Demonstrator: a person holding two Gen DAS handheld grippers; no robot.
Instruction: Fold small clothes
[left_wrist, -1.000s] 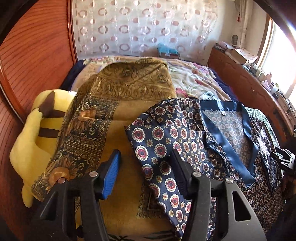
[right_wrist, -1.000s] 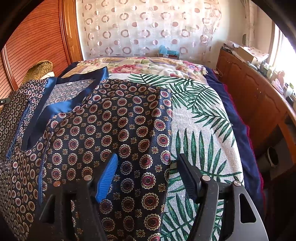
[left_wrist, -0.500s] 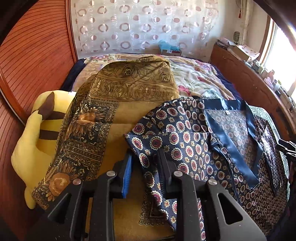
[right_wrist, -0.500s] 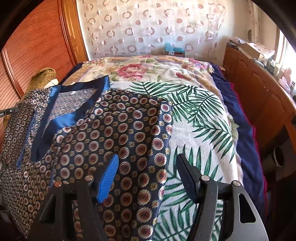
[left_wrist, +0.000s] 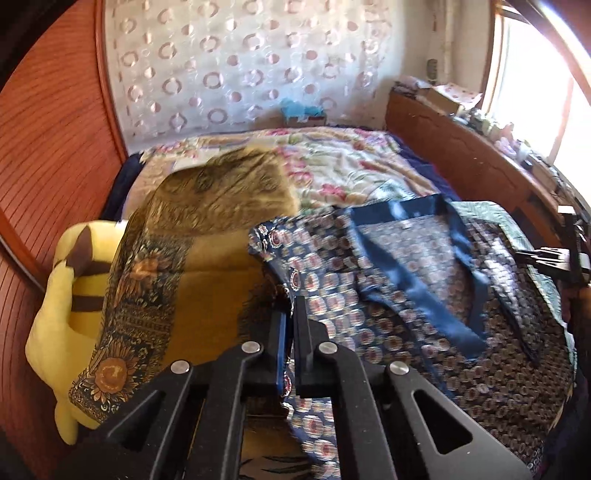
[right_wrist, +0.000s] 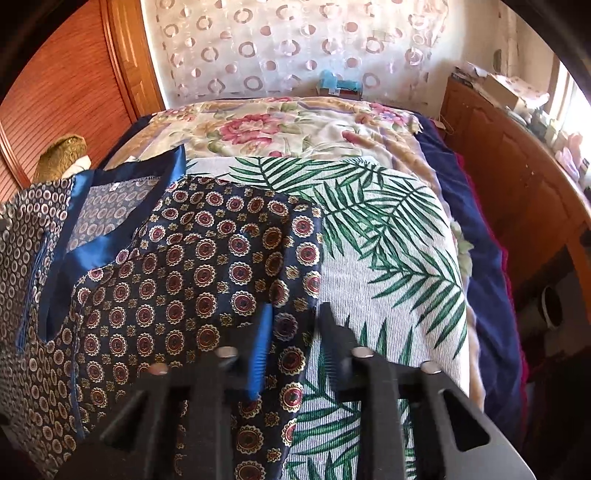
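Note:
A navy shirt with round medallion print and a satin blue collar (left_wrist: 406, 295) lies spread on the bed; it also shows in the right wrist view (right_wrist: 192, 266). My left gripper (left_wrist: 290, 314) is shut on the shirt's left edge, cloth pinched between the pads. My right gripper (right_wrist: 293, 325) straddles the shirt's right edge with its jaws partly closed and a gap still showing, cloth between the fingers. The right gripper's body shows at the far right of the left wrist view (left_wrist: 565, 254).
A gold paisley cloth (left_wrist: 192, 236) and a yellow plush toy (left_wrist: 66, 295) lie left of the shirt. A white palm-leaf cloth (right_wrist: 388, 258) and a floral bedspread (right_wrist: 288, 125) cover the bed. A wooden wall panel (left_wrist: 48, 147) stands left, a wooden dresser (right_wrist: 517, 177) right.
The left gripper has closed fully on the shirt's left edge and lifted it slightly. The right gripper has narrowed from wide open around the shirt's right edge.

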